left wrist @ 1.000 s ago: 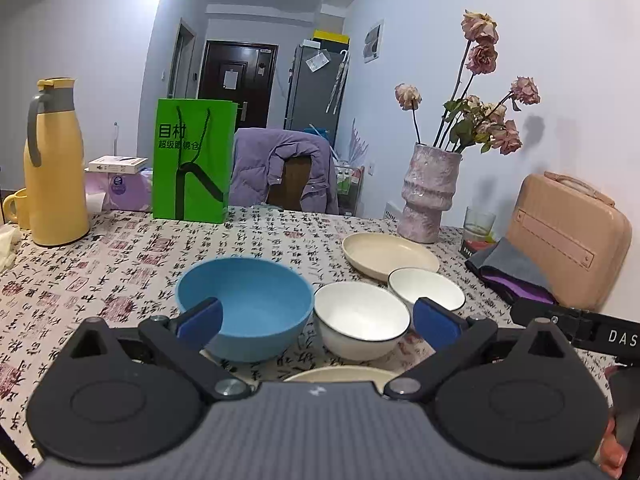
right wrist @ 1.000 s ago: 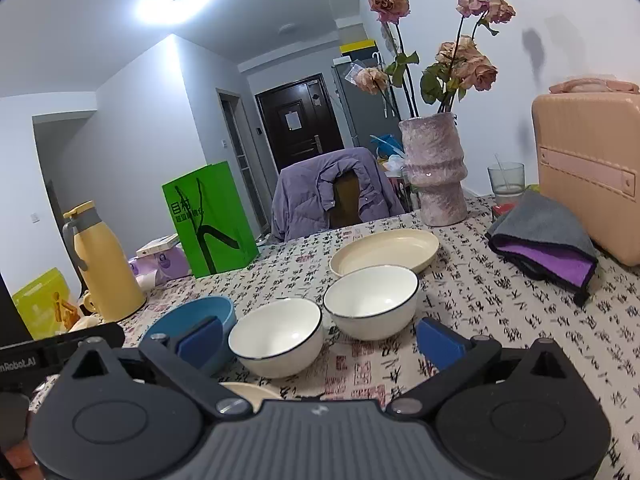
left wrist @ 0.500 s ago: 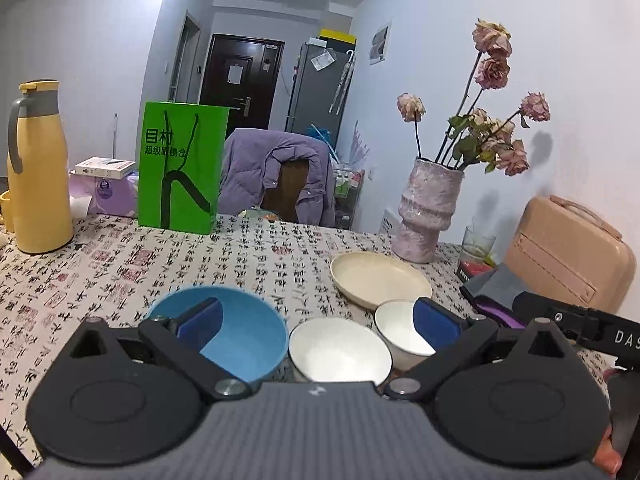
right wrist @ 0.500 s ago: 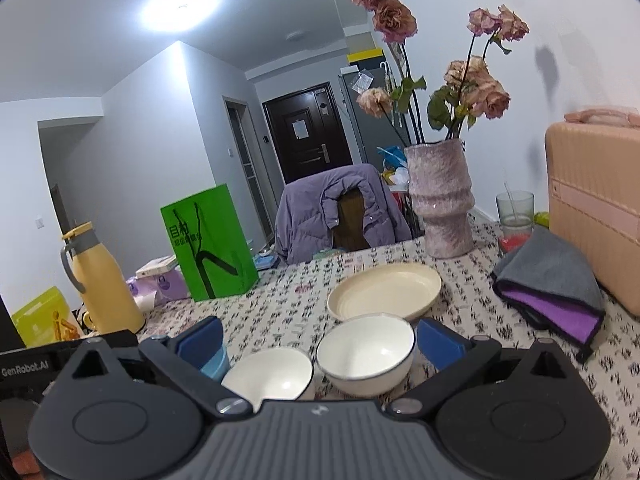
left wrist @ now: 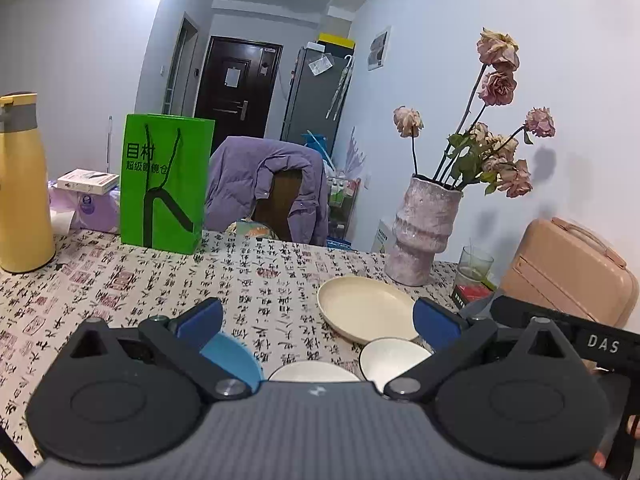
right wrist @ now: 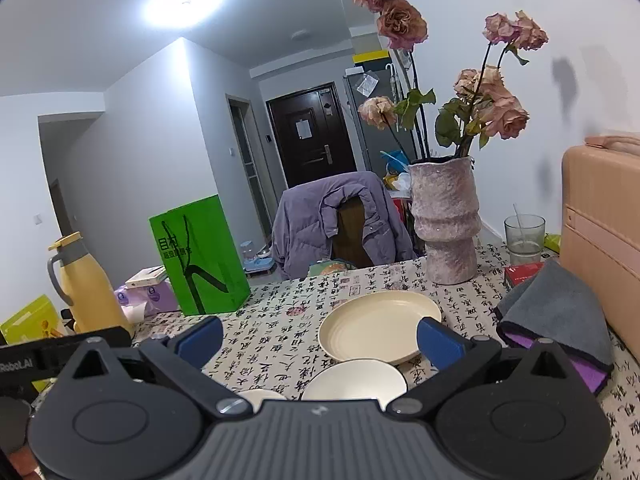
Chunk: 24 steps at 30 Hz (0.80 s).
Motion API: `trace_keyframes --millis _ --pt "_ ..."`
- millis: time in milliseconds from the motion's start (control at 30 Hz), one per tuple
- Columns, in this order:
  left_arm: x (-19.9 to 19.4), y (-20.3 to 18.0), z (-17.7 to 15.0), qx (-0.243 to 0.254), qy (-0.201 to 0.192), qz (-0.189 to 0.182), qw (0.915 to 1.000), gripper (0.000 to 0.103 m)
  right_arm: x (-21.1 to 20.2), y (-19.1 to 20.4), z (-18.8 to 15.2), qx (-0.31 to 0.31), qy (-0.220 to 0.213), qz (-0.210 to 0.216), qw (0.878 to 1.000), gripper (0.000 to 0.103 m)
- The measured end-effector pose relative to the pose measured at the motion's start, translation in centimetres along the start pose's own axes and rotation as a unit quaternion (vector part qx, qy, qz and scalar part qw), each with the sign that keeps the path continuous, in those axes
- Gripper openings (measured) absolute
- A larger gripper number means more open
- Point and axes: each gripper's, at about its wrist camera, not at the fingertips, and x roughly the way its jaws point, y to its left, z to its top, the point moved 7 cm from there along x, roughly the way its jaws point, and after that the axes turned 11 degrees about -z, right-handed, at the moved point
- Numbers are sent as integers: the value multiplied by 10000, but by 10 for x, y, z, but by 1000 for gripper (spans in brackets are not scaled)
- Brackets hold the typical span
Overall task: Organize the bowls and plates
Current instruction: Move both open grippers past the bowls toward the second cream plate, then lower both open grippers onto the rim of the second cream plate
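Here, both tools raised above the near edge of the patterned tablecloth, nothing gripped. Left gripper spread wide, jaws released and empty; right gripper likewise splayed and holding nothing.

Crockery clustered low and centre. Cream plate flat on the cloth at about 1 o'clock from the left tool, dead ahead at 12 o'clock for the right one. Two white bowls just nearer: one touching or nearly touching the plate's near rim, the other half hidden under the left tool's body. Blue bowl at 11 o'clock, largely masked by the left finger. All still separate, so probably the very start: no stacking done yet.

Advice for the step, judged from the layout: pick one white bowl first, most likely the one nearest the plate; come down with one finger inside the rim and one outside, pinching the wall rather than the lip. Lift straight before travelling, then nest into its twin. Best kept well away from the vase at 2 o'clock and the glass beside it, both easily toppled by a swinging elbow
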Motion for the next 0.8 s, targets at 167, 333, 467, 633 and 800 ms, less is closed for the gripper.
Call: trace_keyframes --millis 167,333,467,633,800 --pt "14 -1 12 48 -32 -1 10000 103 18 -2 9 -13 85 -73 9999 103" --pt "31 0 22 62 -35 -1 10000 103 34 -6 19 41 133 -150 9998 103" --pt "49 0 30 207 -15 132 9997 103 48 -12 25 200 171 -146 9995 103" --pt "76 2 36 115 106 126 9998 103 74 -21 32 315 300 -246 9987 103" --pt "102 7 43 -37 209 227 9995 103 100 -30 40 434 430 -327 9976 103"
